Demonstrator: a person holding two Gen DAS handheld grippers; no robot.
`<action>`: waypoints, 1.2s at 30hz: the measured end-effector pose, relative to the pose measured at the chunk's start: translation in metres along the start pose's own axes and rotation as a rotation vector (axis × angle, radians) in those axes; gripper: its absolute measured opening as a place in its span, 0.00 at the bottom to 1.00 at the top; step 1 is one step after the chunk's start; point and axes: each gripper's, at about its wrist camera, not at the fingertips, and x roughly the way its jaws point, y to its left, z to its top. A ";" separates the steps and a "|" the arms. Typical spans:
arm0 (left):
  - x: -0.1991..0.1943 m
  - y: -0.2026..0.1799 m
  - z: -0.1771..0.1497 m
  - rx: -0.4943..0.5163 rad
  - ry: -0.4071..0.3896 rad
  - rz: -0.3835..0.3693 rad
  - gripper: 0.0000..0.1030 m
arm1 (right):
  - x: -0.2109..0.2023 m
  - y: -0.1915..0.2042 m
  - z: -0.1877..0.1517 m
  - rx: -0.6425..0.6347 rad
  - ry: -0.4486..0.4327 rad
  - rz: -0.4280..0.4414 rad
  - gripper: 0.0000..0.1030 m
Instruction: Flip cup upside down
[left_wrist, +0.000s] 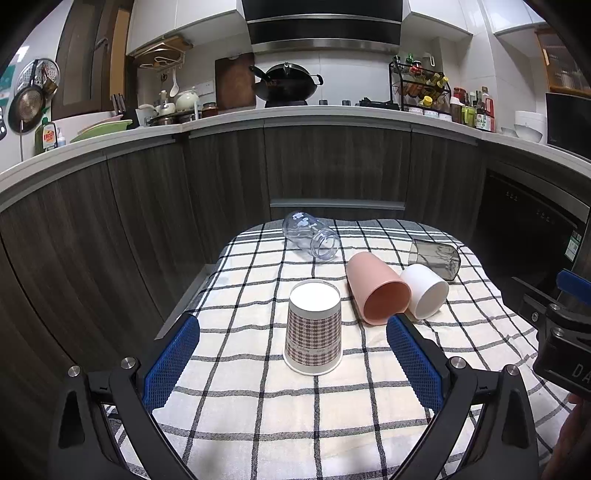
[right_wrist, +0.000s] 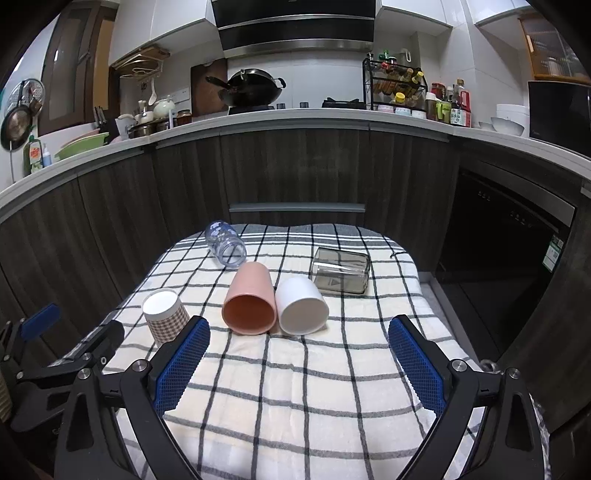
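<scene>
Standing mouth-down on the checked cloth (left_wrist: 258, 406) that covers the table, the paper cup (left_wrist: 313, 332) shows its white base on top and its houndstooth wall below; from the right wrist view the same cup (right_wrist: 164, 317) sits at the left part of the cloth. The left tongs (left_wrist: 293, 363) are spread wide, one blue pad on each side of the paper cup and well clear of it, and they hold nothing. The right tongs (right_wrist: 299, 363) are likewise wide apart and hold nothing, hovering over bare cloth in front of two cups. The pink cup (right_wrist: 251, 301) and the white cup (right_wrist: 301, 306) lie on their sides, touching each other, mouths toward the cameras. Behind them, a clear bottle (right_wrist: 226, 245) lies on its side at the far left, and a smoky grey tumbler (right_wrist: 341, 271) lies on its side at the far right, apart from the white cup.
</scene>
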 end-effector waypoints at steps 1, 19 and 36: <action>0.000 0.000 0.000 -0.002 0.000 -0.001 1.00 | 0.000 0.000 0.000 0.000 -0.001 -0.005 0.95; -0.005 0.001 0.001 -0.016 -0.012 0.004 1.00 | -0.005 0.000 0.001 -0.015 -0.038 -0.023 0.95; -0.005 0.004 0.004 -0.023 -0.003 -0.002 1.00 | -0.002 -0.001 0.002 -0.011 -0.028 -0.020 0.95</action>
